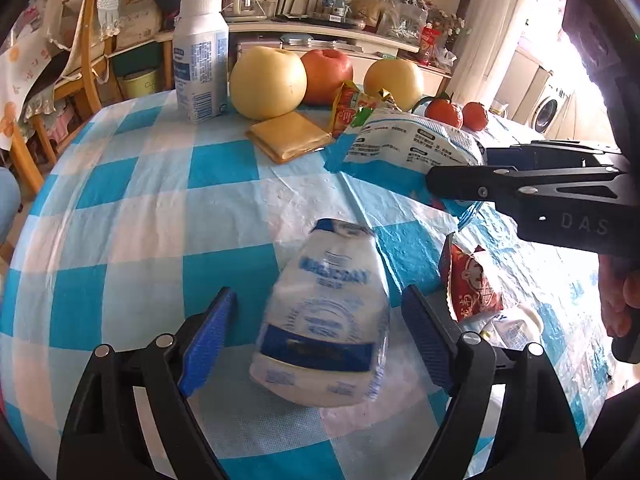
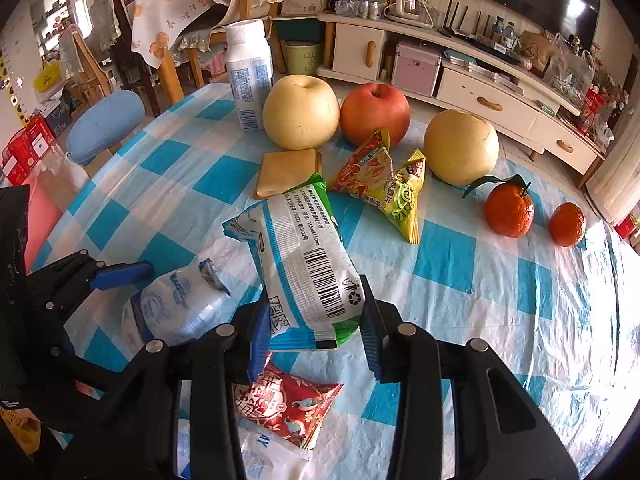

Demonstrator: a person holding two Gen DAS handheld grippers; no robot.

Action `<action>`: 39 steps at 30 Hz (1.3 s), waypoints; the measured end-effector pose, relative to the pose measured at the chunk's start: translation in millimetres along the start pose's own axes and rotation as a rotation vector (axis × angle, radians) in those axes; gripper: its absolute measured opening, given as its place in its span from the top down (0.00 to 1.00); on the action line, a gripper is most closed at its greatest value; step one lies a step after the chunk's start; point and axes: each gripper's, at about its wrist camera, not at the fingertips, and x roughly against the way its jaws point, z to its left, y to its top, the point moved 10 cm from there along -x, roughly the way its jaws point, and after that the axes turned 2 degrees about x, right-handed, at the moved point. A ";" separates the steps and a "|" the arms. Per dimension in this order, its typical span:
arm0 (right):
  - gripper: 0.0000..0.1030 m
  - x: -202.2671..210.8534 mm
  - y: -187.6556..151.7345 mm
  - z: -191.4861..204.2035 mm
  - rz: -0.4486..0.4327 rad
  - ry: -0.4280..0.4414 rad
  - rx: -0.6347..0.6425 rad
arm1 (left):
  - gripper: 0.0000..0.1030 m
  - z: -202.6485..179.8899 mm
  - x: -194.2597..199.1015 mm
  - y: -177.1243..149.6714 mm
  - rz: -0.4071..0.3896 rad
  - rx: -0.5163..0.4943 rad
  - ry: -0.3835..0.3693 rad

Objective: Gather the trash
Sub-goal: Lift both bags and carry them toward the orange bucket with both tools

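A crumpled white and blue plastic wrapper [image 1: 324, 320] lies on the checked tablecloth between the wide-open fingers of my left gripper [image 1: 320, 320]; it also shows in the right wrist view [image 2: 172, 308]. My right gripper [image 2: 314, 316] is shut on a white, blue and green snack bag [image 2: 304, 264] and holds it above the table; the bag shows in the left wrist view [image 1: 408, 144]. A red wrapper [image 2: 288, 404] lies below the held bag. A yellow-green snack packet [image 2: 380, 184] lies near the fruit.
Two yellow pears [image 2: 300, 112], a red apple [image 2: 374, 114], two tangerines [image 2: 510, 208], a white bottle [image 2: 248, 76] and a slice of toast [image 2: 288, 172] stand at the back of the table [image 2: 480, 312]. Another white wrapper [image 2: 264, 460] lies near the front edge.
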 end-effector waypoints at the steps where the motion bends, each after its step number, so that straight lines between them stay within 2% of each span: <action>1: 0.61 1.2 0.5 1.6 -0.003 -0.002 0.005 | 0.22 0.6 -0.2 0.5 -0.001 0.001 0.006; 3: 0.61 3.4 1.6 5.2 -0.009 -0.003 0.009 | 0.38 3.0 0.5 1.1 -0.006 -0.005 0.034; 4: 0.61 4.8 2.6 6.7 -0.012 -0.001 0.010 | 0.42 4.8 1.0 1.4 -0.007 -0.009 0.050; 12: 0.61 20.6 7.5 19.0 -0.040 -0.004 0.011 | 0.42 8.8 7.6 -4.3 -0.006 0.020 0.044; 18: 0.61 33.2 11.5 29.5 -0.065 0.005 -0.006 | 0.42 35.9 28.5 -8.2 -0.036 0.105 0.074; 24: 0.61 48.9 17.8 59.6 -0.101 0.033 0.021 | 0.42 72.3 64.4 -6.0 -0.099 0.192 0.107; 28: 0.61 54.6 14.9 86.6 -0.108 0.054 0.049 | 0.42 102.1 92.2 -5.4 -0.142 0.238 0.166; 35: 0.61 61.0 2.9 144.7 -0.116 0.078 0.136 | 0.42 172.2 151.9 -12.9 -0.217 0.316 0.328; 39: 0.61 67.4 5.0 178.8 -0.139 0.092 0.186 | 0.42 205.5 180.4 -19.8 -0.249 0.357 0.394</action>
